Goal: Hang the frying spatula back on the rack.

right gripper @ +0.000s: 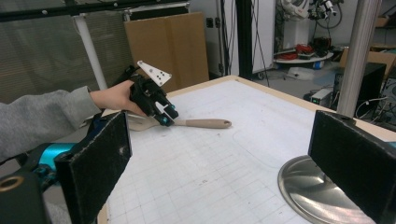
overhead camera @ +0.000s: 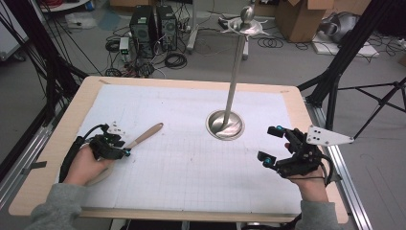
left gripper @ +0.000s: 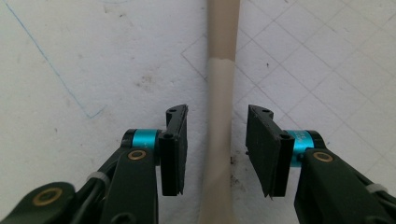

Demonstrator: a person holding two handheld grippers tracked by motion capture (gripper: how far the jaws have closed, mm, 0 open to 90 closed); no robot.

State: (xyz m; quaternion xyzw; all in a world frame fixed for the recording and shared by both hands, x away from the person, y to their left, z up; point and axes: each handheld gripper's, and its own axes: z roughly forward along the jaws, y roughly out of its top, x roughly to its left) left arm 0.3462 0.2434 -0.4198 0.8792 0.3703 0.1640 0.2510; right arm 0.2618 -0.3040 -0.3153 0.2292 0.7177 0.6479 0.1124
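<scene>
1. High view: the left claw sits low over the white gridded mat near the left side of the bench, straddling the handle of a beige spatula that lies flat, its free end pointing up-right toward the middle. The right claw hovers well apart at the right, jaws spread wide w/ nothing between them; looks parked so as not to get in the way. Between the two, further back, a metal stand rises from a round base, w/ a dished top carrying what looks like a metal ball.

2. Left gripper view: the spatula handle runs straight up between the two black pads. There's a visible gap each side, so no squeeze yet; the claw is released but lined up square across the handle, prob. so it clamps evenly. Handle rests on the mat.

3. Right gripper view: own jaws stand far apart, empty, pointing across the bench. Beyond them a hand in a grey sleeve holds the left claw down on the spatula. The stand's shiny base is near the right jaw.
</scene>
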